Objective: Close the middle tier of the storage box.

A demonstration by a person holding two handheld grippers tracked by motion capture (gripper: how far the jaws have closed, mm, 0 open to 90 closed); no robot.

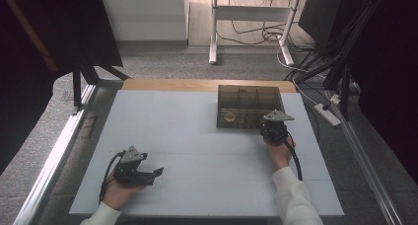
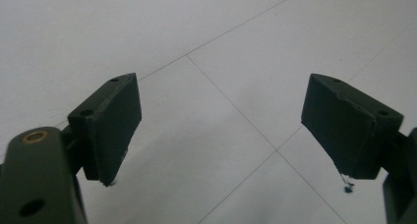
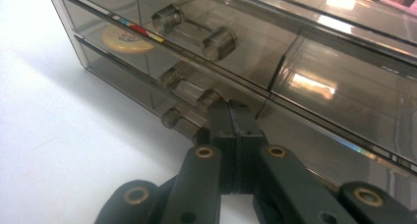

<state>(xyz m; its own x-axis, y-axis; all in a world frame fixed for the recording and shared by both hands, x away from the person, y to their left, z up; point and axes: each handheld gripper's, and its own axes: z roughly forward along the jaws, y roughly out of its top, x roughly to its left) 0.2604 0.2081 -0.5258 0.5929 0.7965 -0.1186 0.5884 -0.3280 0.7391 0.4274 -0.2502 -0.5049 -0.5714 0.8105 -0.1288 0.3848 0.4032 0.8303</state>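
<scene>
Looking down: I saw a pale grey table [image 1: 197,151] with faint seams crossing it, a wooden strip along its far edge, grey carpet around it, and cables and white stand legs beyond.
Surface: it read as matte and smooth to me; the seams were thin straight lines.
Drawer box: I found a smoky transparent plastic drawer box [image 1: 249,105] on the far right part of the table, rectangular, with glossy walls and inner dividers.
Handles: in the right gripper view I saw clear cylindrical drawer handles [image 3: 194,31] stacked down the front, and a round yellowish disc [image 3: 124,39] inside one drawer.
Right gripper: my right gripper [image 3: 236,117] had its black jaws pressed together with no gap, tips against the box front just beside a lower handle; I could not tell whether anything was pinched between them.
Left gripper: my left gripper [image 2: 221,130] sat near the table's near left, jaws spread wide over bare surface, holding nothing.
</scene>
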